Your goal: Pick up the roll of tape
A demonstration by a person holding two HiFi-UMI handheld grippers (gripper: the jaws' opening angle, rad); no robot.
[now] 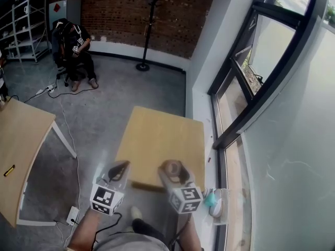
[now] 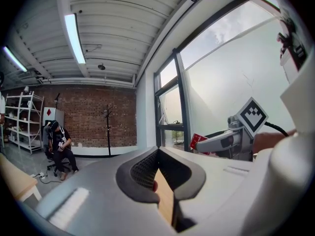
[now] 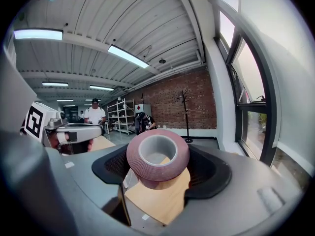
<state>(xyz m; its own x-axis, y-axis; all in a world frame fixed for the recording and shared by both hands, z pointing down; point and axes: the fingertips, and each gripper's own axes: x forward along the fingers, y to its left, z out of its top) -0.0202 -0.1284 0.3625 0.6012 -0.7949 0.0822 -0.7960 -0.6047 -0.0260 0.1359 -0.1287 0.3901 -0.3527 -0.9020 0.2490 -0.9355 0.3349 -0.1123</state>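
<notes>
The right gripper (image 1: 176, 171) has the roll of tape (image 3: 157, 157) clamped between its jaws, up in the air over the near end of the wooden table (image 1: 157, 135), while the left gripper (image 2: 157, 173) hangs just beside it, jaws pressed together on nothing.

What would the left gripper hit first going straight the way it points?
Nothing near: the way looks free above the table until the far white wall, though depth is unclear.
</notes>
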